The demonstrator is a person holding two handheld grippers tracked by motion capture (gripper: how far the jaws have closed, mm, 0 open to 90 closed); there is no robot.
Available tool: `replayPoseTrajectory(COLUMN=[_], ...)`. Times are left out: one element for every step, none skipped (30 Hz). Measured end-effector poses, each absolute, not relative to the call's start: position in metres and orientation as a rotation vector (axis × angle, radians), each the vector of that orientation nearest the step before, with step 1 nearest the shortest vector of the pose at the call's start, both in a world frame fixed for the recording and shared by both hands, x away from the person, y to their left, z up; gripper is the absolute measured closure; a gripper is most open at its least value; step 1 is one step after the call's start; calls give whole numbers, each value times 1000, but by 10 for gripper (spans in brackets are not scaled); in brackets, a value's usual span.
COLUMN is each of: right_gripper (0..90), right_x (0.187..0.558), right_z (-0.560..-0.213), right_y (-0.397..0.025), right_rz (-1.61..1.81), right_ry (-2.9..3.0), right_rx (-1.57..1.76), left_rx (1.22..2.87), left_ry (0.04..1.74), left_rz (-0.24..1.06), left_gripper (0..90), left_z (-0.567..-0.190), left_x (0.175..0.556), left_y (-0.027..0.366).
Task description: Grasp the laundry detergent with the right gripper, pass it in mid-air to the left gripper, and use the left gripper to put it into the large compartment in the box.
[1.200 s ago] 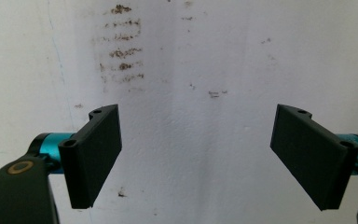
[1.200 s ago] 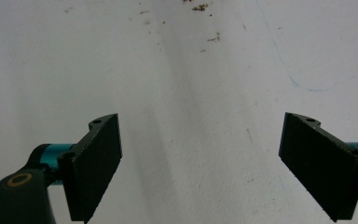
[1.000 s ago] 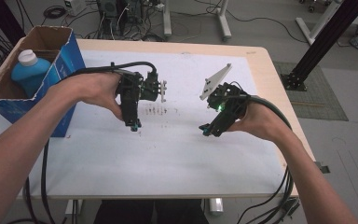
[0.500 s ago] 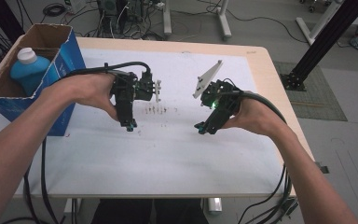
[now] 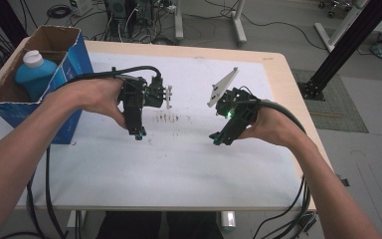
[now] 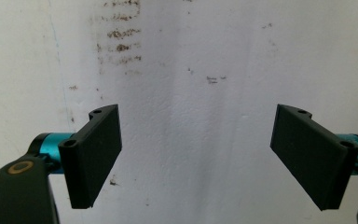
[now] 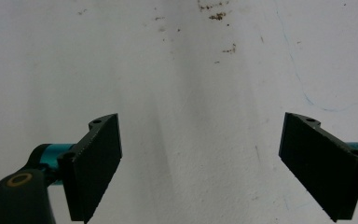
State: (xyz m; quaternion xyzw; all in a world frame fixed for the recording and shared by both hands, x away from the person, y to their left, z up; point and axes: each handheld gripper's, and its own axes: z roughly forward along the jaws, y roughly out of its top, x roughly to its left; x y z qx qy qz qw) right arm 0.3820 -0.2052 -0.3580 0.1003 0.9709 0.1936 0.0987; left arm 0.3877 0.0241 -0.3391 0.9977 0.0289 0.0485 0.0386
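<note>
Both tongs, left (image 5: 138,133) and right (image 5: 218,139), gape over the white table (image 5: 189,164).

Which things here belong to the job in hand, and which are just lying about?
In hand:
left gripper, open
right gripper, open
stained white sheet beneath both

Lying about:
cardboard box at the table's left edge
blue bottle inside it
</note>
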Motion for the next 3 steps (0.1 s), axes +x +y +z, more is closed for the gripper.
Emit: replayPoseTrajectory(right_gripper=[126,126,126], right_x=[382,381,381], right_z=[-358,-357,-357], right_y=[-205,-205,-206], right_rz=[572,573,572], right_ry=[2871,2871,2871], right_rx=[296,293,292], left_rx=[3057,3057,3055], left_ry=[95,94,98], left_rz=[150,150,151], left_gripper=[165,165,165], left_z=[-339,-339,-339], left_x=[387,387,387], left_y=[25,25,25])
